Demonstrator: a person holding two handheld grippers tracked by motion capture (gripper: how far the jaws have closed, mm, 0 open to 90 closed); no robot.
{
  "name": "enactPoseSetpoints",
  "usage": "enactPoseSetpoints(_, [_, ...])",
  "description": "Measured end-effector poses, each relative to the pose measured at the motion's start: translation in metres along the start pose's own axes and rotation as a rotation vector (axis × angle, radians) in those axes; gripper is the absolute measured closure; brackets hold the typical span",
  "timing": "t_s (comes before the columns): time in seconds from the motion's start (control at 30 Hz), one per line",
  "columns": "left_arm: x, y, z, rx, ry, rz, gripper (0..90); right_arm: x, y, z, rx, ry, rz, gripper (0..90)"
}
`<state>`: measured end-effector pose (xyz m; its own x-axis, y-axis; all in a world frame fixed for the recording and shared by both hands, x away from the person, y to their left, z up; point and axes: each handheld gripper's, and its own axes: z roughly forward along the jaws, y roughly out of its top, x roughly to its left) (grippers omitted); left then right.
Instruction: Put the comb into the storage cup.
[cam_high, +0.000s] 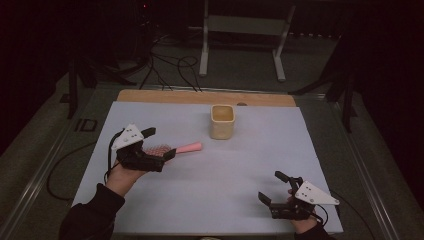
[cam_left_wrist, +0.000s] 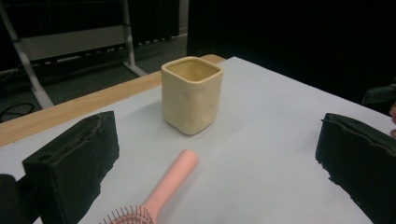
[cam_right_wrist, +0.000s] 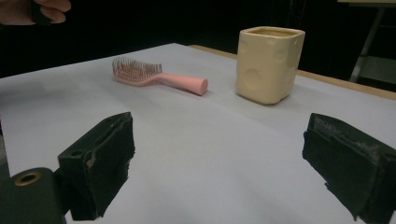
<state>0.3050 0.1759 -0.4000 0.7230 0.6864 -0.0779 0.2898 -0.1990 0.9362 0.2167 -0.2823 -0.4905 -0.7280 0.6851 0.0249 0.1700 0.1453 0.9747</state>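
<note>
- Nearest the high camera, the right gripper (cam_high: 276, 189) is held low over the near right part of the grey mat (cam_high: 235, 170), well apart from the cup (cam_high: 222, 121); its jaws are spread wide and nothing is held between them.
- Seen along the right gripper's own jaws, the cup (cam_right_wrist: 269, 64) stands ahead and the brush (cam_right_wrist: 156, 76) lies to the left of the cup.
- To the left of the cup, the left gripper (cam_high: 159, 143) is held by a hand (cam_high: 123, 176) in a dark sleeve; its jaws are also wide open and empty.
- A pink hairbrush (cam_high: 175, 148) lies flat on the mat, just left of and slightly nearer than the cup, apart from it.
- Its bristled head lies between the left gripper's open jaws, and no touch between jaw and brush can be made out.
- In the left gripper view the bristles (cam_left_wrist: 130, 216) are seen at the bottom edge between the two jaws, facing up.
- The brush's long axis runs roughly along the mat's width, and its handle (cam_left_wrist: 173, 179) points toward the cup (cam_left_wrist: 191, 94).
- The handle's rounded end stops short of the cup's base, with bare mat (cam_left_wrist: 261, 163) between.
- The cup stands upright with its mouth open upward, near the wooden table edge (cam_high: 200, 97) at the far side of the mat.
</note>
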Motion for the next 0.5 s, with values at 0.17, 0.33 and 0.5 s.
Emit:
enactPoseSetpoints(0.17, [0.000, 0.005, 0.010, 0.013, -0.004, 0.006, 0.3, 0.000, 0.000, 0.000, 0.000, 0.002, 0.001, 9.1])
enactPoseSetpoints(0.33, [-0.001, 0.011, 0.028, 0.034, -0.016, 0.002, 0.3, 0.001, 0.001, 0.000, 0.002, 0.004, -0.004, 9.1])
enactPoseSetpoints(0.5, [-0.003, 0.014, 0.042, 0.052, -0.031, 0.007, 0.5, 0.001, 0.000, 0.000, 0.001, 0.009, 0.002, 9.1])
